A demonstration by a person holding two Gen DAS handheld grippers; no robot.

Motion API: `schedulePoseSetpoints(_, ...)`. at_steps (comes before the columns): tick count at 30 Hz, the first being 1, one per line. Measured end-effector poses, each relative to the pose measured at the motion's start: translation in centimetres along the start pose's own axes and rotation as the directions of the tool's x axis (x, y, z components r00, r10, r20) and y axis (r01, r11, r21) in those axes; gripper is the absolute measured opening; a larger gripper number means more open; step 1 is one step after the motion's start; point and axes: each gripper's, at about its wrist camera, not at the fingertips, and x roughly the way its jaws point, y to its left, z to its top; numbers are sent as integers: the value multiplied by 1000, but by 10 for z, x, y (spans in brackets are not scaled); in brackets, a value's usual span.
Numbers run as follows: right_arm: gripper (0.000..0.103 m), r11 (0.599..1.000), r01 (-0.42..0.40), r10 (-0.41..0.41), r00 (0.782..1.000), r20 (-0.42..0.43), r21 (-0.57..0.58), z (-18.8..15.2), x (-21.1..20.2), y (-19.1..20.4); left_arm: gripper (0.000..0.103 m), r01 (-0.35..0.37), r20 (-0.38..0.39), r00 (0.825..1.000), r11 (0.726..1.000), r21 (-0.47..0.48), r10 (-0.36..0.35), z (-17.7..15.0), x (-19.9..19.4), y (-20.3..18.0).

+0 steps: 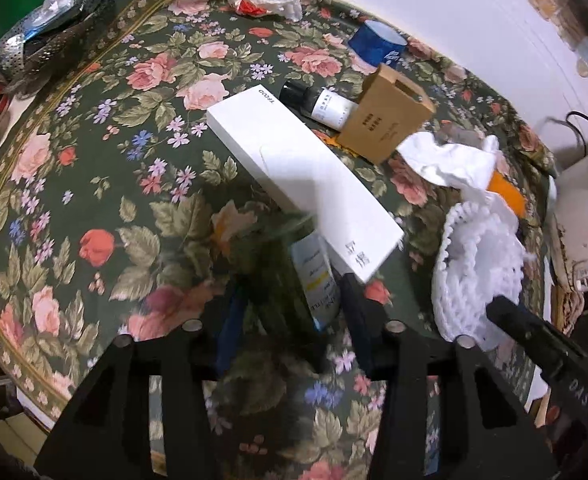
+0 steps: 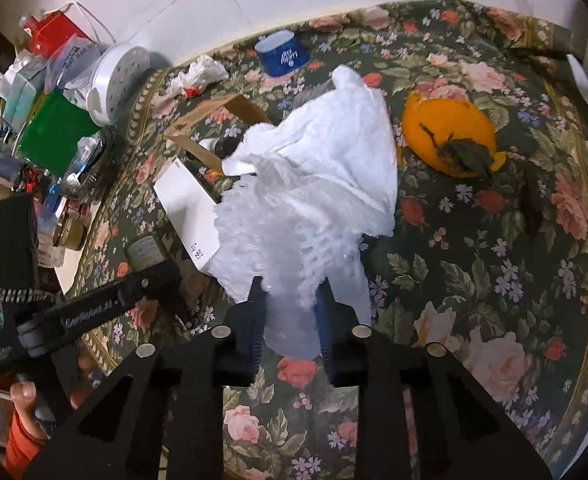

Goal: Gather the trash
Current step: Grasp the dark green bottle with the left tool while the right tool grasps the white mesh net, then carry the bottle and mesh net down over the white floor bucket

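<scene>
Right tongs [image 2: 290, 300] pinching white foam fruit netting [image 2: 294, 248] on the floral worktop [image 2: 494, 280], crumpled tissue [image 2: 334, 152] draped over the netting's far end, left tongs [image 1: 290, 300] clamped on a small labelled bottle [image 1: 314, 276] beside the netting, long white box [image 1: 302, 176] behind the bottle, orange fruit [image 2: 450, 136] right of the netting.

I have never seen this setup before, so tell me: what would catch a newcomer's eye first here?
The floral tablecloth fills both views. In the middle, the right gripper is shut on a white foam net with crumpled white paper over it, an orange fruit lying beyond to the right. The left gripper straddles a small bottle beside a long white box.
</scene>
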Motion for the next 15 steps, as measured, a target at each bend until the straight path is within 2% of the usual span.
schedulePoseSetpoints(9,18,1000,12,-13,998,68,10,-23,-32,24,42,18,88,996,997,69,-24,-21,-52,8)
schedulePoseSetpoints(15,18,996,84,-82,981,174,-8,-48,-68,61,42,46,168,983,987,151,-72,-43,-101,28)
